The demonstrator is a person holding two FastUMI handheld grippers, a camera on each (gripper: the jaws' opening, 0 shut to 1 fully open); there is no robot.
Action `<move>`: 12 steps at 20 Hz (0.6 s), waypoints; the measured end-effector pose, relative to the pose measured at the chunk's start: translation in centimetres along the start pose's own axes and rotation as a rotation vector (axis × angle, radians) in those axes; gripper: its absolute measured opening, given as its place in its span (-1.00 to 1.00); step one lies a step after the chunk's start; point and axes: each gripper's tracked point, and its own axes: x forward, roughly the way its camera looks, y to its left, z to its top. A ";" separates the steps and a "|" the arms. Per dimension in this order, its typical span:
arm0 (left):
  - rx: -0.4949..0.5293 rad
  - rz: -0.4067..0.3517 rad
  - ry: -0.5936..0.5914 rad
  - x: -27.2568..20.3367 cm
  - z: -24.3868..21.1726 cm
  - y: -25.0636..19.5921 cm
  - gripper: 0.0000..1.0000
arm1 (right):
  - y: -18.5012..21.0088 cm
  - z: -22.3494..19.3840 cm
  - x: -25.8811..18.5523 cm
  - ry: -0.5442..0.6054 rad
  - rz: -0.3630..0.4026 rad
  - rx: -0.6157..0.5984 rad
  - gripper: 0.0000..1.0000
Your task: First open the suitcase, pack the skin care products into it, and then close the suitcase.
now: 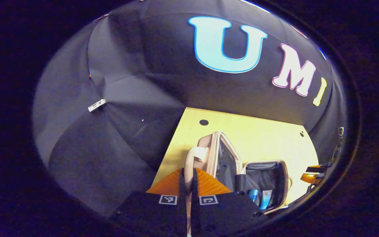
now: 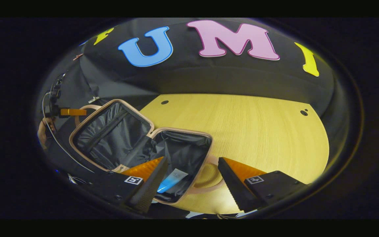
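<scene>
Pale wood table (image 2: pixel 242 125) under me, black cloth wall behind. My left gripper (image 1: pixel 187 184): fingers together w/ nothing between, just before the beige hard-shell suitcase (image 1: pixel 209 151), its lid up. My right gripper (image 2: pixel 192 177): fingers wide apart above the open case; blue skincare tube (image 2: pixel 173 179) lies inside

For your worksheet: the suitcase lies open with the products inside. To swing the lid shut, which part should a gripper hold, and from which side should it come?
Grip the suitcase lid at its free rim, opposite the hinge beside the base. It stands raised, lining facing the base, so come from the outer shell side. The left gripper sits there by the handle; the right gripper hovers open over the base.
</scene>
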 end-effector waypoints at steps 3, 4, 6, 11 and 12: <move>0.085 -0.050 -0.046 -2.0 1.7 -6.1 -0.81 | -1.9 0.5 -2.2 -0.038 0.000 -0.049 0.73; 0.116 -0.076 -0.055 -2.7 2.0 -8.6 -0.80 | -2.7 0.6 -3.3 -0.048 0.000 -0.062 0.94; 0.153 -0.139 -0.078 -3.7 2.5 -14.2 -0.80 | -3.6 0.3 -5.2 -0.061 0.018 -0.079 0.94; 0.032 -0.474 -0.005 -4.1 -2.2 -30.3 -0.79 | -7.8 0.1 -8.6 -0.091 0.022 -0.093 0.94; 0.014 -0.510 0.023 -3.5 -3.8 -32.5 -0.80 | -8.7 -0.1 -9.2 -0.090 0.018 -0.083 0.94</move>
